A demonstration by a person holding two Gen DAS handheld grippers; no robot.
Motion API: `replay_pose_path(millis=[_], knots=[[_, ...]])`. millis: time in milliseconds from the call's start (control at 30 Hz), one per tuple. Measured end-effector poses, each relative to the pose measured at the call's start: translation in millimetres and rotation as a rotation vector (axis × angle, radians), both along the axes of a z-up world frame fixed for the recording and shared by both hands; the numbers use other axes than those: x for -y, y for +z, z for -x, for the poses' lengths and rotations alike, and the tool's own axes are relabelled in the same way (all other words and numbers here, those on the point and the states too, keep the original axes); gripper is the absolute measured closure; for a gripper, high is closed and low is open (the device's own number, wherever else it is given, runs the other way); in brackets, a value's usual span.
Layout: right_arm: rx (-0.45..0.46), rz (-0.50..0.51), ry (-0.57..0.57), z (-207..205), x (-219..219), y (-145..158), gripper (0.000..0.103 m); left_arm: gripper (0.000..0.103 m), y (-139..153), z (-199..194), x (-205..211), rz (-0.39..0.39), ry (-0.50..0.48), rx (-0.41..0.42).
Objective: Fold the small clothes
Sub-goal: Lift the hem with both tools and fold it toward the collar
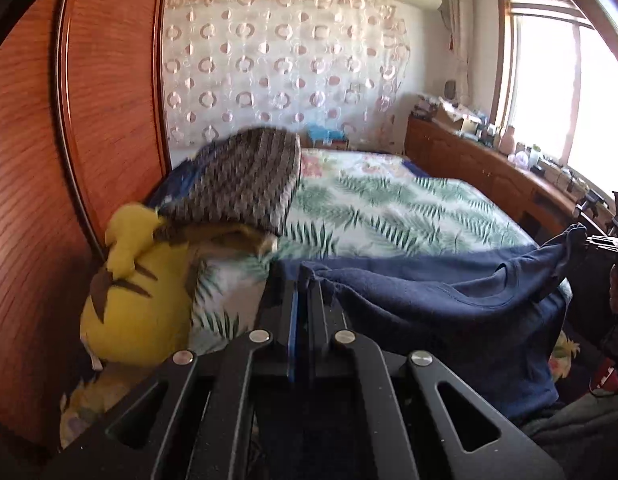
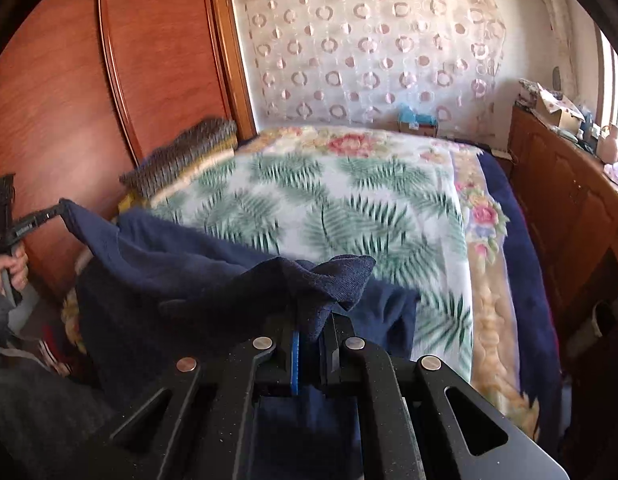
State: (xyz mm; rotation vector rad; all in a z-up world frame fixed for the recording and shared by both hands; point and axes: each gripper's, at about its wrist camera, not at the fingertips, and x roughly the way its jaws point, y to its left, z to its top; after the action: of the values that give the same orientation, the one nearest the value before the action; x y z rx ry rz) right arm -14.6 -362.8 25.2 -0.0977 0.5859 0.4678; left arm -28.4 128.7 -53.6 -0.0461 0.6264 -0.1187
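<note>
Both pairs of fingers are closed tight on cloth: the left gripper [image 1: 303, 280] pinches one upper corner of a dark navy knitted garment [image 1: 449, 304], and the right gripper [image 2: 313, 320] pinches the opposite corner, a fold of it bunched over its tips. Between them the garment's top edge runs side to side, sagging in the middle, so its long axis lies across the fingers, and the body hangs down toward the near edge of the bed with the green fern-print blanket [image 2: 349, 208]. Neither hand looks nearer to the cloth's middle; they share it evenly. Each gripper points forward over the bed, roughly level, the two held well apart. Laying the garment flat on the blanket would likely call for both to move forward together. A yellow plush toy [image 1: 137, 300] and a grey striped knit cushion [image 1: 245, 180] sit by the wooden headboard [image 1: 109, 120], off to the left.
</note>
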Motion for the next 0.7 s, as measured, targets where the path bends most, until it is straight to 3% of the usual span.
replay_pose_path(millis=[167, 400, 500, 567, 700], knots=[[-0.072, 0.060, -0.008, 1.4, -11.2, -31.1, 0.097, 0.099, -40.4, 3.2, 5.4, -0.015, 0.020, -0.092], [-0.083, 0.078, -0.027, -1.7, -21.8, -30.3, 0.097, 0.098, -48.7, 5.0, 5.6, -0.018, 0.008, -0.118], [-0.070, 0.074, -0.025, -0.5, -23.7, -21.3, 0.097, 0.081, -39.9, 4.8, 4.4, 0.003, -0.002, -0.099], [-0.055, 0.066, -0.020, 12.9, -20.5, -23.7, 0.094, 0.061, -34.8, 4.7, 2.2, 0.020, -0.004, -0.079], [-0.025, 0.051, -0.021, 25.6, -14.1, -10.3, 0.085, 0.052, -28.1, -7.4, 2.1, 0.021, -0.026, -0.075]])
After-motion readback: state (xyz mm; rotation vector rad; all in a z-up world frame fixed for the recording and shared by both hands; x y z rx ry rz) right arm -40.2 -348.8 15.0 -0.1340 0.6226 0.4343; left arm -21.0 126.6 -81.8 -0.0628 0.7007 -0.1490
